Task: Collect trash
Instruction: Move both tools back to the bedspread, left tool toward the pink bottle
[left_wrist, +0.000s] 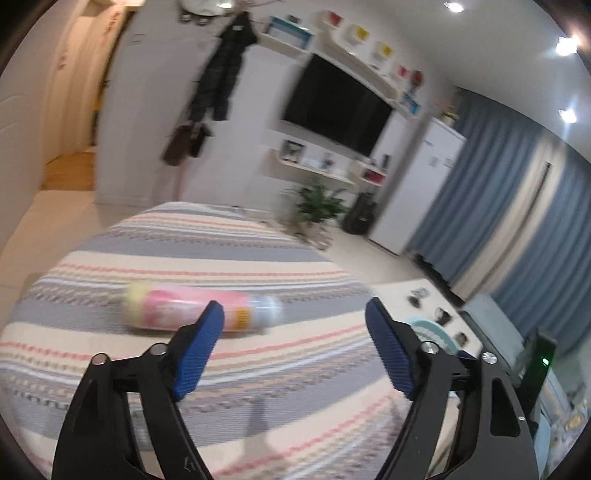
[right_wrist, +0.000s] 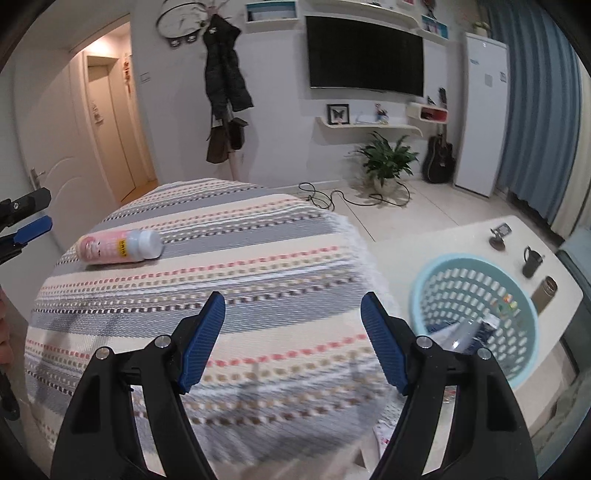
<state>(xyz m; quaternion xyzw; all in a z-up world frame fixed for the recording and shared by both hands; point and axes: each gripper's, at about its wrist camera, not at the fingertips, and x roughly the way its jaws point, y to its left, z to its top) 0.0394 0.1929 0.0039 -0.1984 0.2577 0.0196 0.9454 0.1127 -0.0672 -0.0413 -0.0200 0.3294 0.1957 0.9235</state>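
Striped woven cloth in grey, cream and pink covers the round-edged table filling the lower centre of both views. Pale blue perforated plastic basket stands at lower right of the right wrist view, on a cream surface just beside the cloth's edge; it already holds some packaging, dark blue and white, too blurred to identify. One item remains on the cloth: a pink-labelled plastic bottle with a white cap, lying on its side at centre left of that view.

Left gripper points down at the bottle, which lies just beyond its left pad in a motion-blurred picture; jaws stand wide, nothing between them. Right gripper hangs over bare cloth at lower centre, jaws likewise wide and empty, well apart from the bottle.

Assessment: the step in hand is the approach to the last visible piece of trash. Next move calls for straddling the bottle across its width, closing firmly since it may roll, then carrying it to the basket.
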